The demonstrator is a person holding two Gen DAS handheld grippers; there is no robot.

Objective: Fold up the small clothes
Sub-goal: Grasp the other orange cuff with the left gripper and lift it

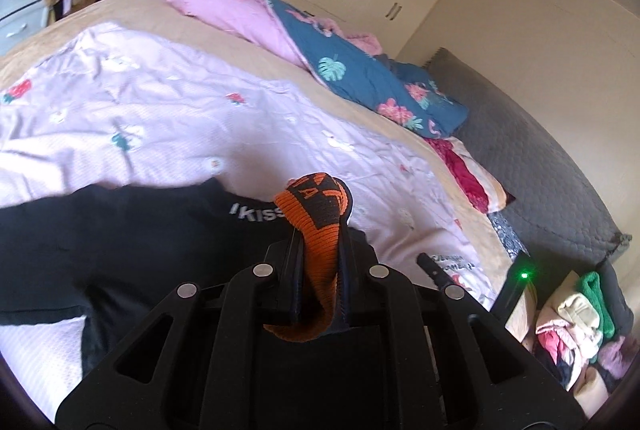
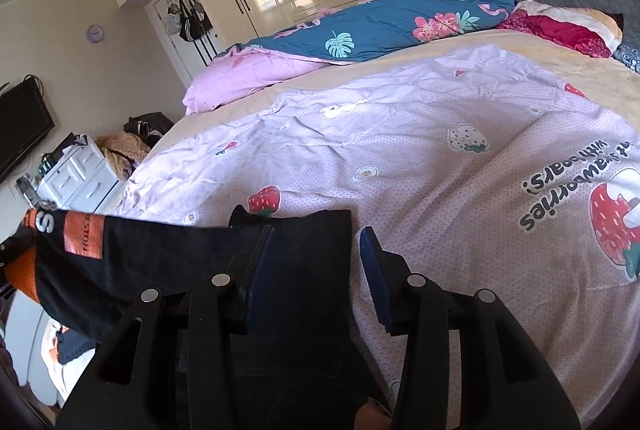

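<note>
A small black garment (image 1: 120, 250) with an orange ribbed cuff (image 1: 320, 230) and white lettering lies across the pink strawberry-print sheet (image 1: 160, 109). My left gripper (image 1: 320, 250) is shut on the orange cuff, which bulges up between the fingers. In the right wrist view the same black garment (image 2: 180, 262) stretches to the left, with an orange patch (image 2: 84, 236). My right gripper (image 2: 316, 234) is open, its blue pads apart, over the garment's right end.
A blue floral and pink duvet (image 2: 380, 25) is bunched at the far side of the bed. A red-and-cream pillow (image 2: 568, 29) lies by the grey headboard (image 1: 540, 157). A pile of clothes (image 1: 572, 330) sits beside the bed. White drawers (image 2: 84, 173) stand past the bed's foot.
</note>
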